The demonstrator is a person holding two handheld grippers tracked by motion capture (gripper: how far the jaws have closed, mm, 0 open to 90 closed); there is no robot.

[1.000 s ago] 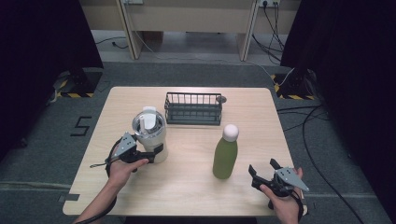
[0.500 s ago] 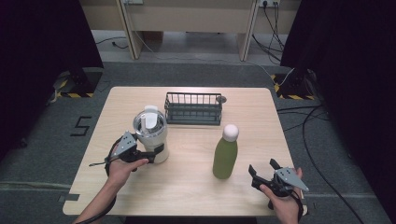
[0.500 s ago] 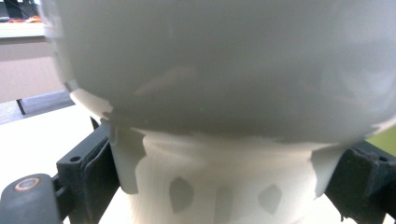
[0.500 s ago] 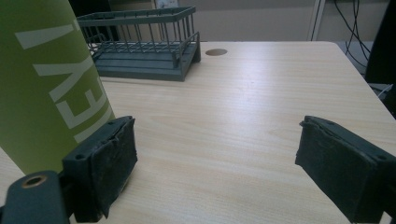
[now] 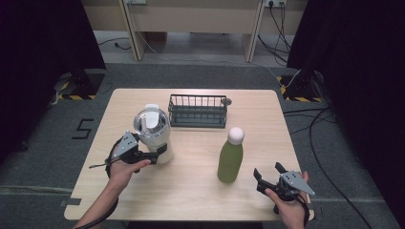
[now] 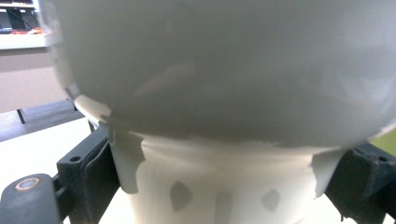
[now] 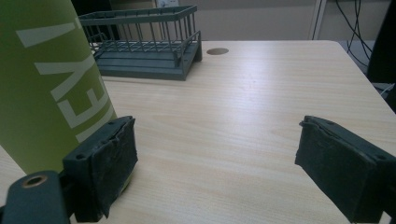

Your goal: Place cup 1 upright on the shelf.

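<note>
- The wooden table [image 5: 200, 191] carries a wire basket [image 5: 198, 110] at 12 o'clock, with a cream tumbler [image 5: 155, 136] at 9 o'clock of centre.
- The left gripper [image 5: 154, 156] clasps the tumbler's narrow base, jaws pressed on both sides; gripping low, the person should lift slowly, since the wide top could tip.
- The green bottle [image 5: 230, 160] stands right of centre.
- The right gripper [image 5: 267, 175], at 5 o'clock, rests spread, empty beside the bottle.

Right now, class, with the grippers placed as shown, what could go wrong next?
1. The left gripper clamps the white tumbler low on its base; lifted from there, the tall cup could tip.
2. The right gripper is open with the green bottle just outside one jaw; moving in could knock the upright bottle over.
</note>
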